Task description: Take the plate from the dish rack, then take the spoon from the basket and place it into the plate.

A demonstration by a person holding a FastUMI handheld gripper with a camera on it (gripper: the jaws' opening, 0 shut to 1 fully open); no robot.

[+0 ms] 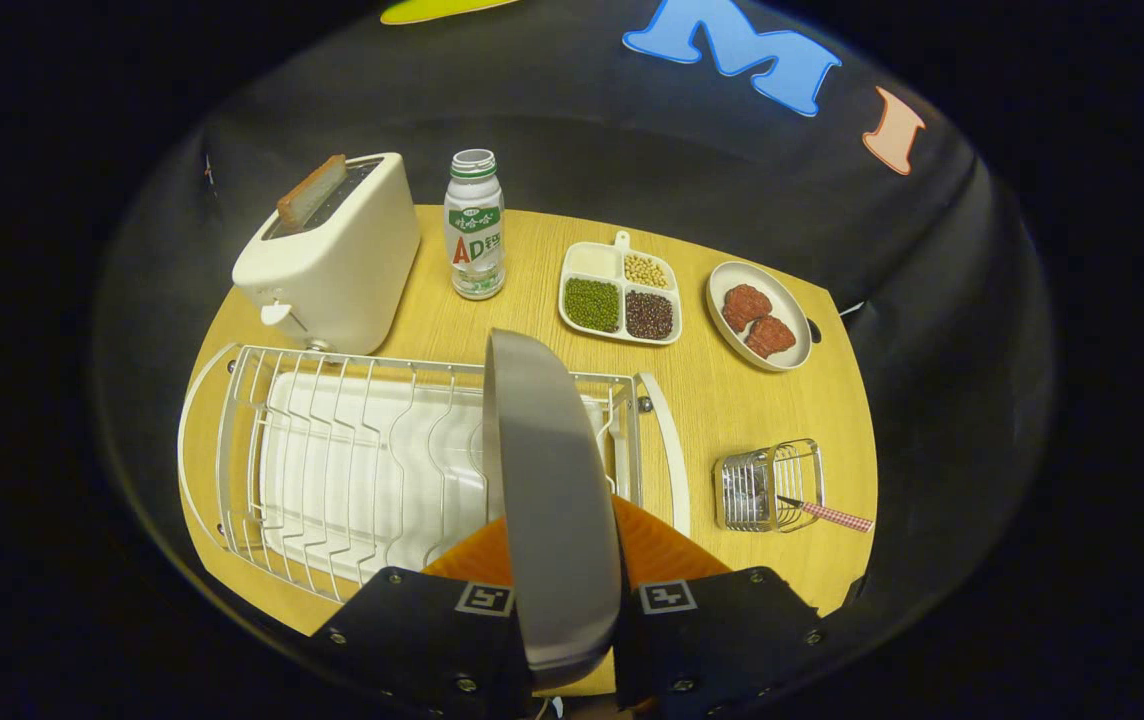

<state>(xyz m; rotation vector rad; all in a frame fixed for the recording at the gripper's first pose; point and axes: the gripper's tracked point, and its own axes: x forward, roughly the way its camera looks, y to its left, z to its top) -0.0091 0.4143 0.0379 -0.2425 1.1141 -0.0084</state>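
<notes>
Your gripper (566, 610) is clamped on the plate (550, 500): the plate stands on edge between the two fingers, both pressing its sides, and its rim runs up and away from you over the rack (332, 460). The plate's lower edge sits down between the fingers, close to the camera. It looks lifted over the rack's right end, but you cannot tell from here whether it touches the wires.

The rack lies just ahead of your fingers on the wooden table (732, 400), a white wire frame over a white drip tray, with a curved handle at each end.

To the right of the rack, well apart from it, sits the small wire basket (770, 485). The spoon (825, 513) lies in it with its checked handle poking out over the basket's right side toward the table edge.

Beyond the rack, on the far side of the table, you have a white toaster (332, 262) with a slice of toast (311, 192) standing up in its slot, a bottle (475, 225) just beside it, then a divided tray (620, 293) holding beans in its compartments, and a small oval dish (760, 315) with two reddish pieces on it.
</notes>
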